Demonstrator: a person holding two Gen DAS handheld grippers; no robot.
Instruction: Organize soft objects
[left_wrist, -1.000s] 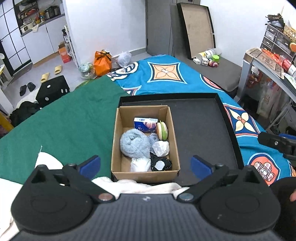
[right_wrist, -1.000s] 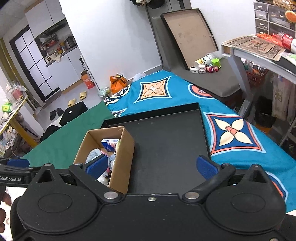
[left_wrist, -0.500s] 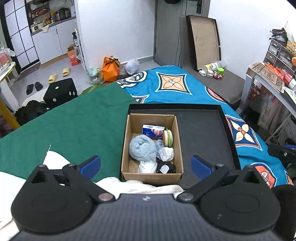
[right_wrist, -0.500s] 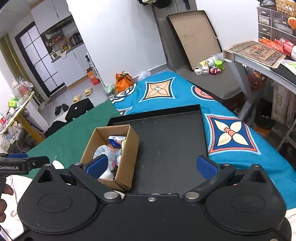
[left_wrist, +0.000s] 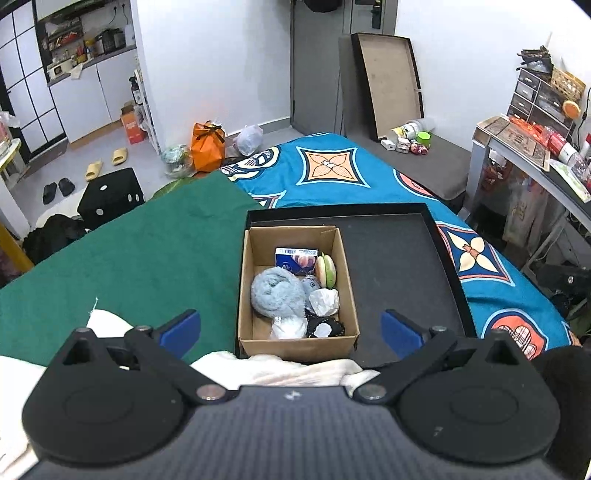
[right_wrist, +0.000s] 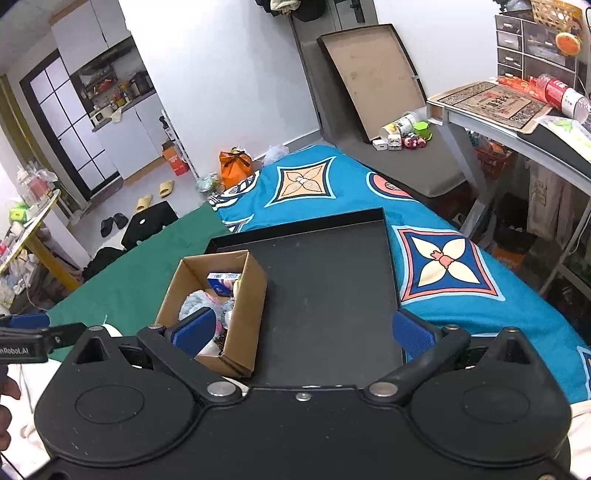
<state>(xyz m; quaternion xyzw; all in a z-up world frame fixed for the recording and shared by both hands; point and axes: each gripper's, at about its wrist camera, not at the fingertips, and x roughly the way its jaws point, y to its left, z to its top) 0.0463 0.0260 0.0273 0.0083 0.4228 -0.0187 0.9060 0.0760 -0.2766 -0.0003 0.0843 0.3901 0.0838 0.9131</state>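
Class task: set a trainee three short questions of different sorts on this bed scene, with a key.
1. True or false: the cardboard box stands inside the black tray.
2. Which lies nearest the box's far wall: (a) fluffy blue toy, (b) blue tissue pack, (c) white pouch?
3. How do the jaws of the left gripper and right gripper stand?

Key: 1 true; 2 b; 3 both open, holding nothing.
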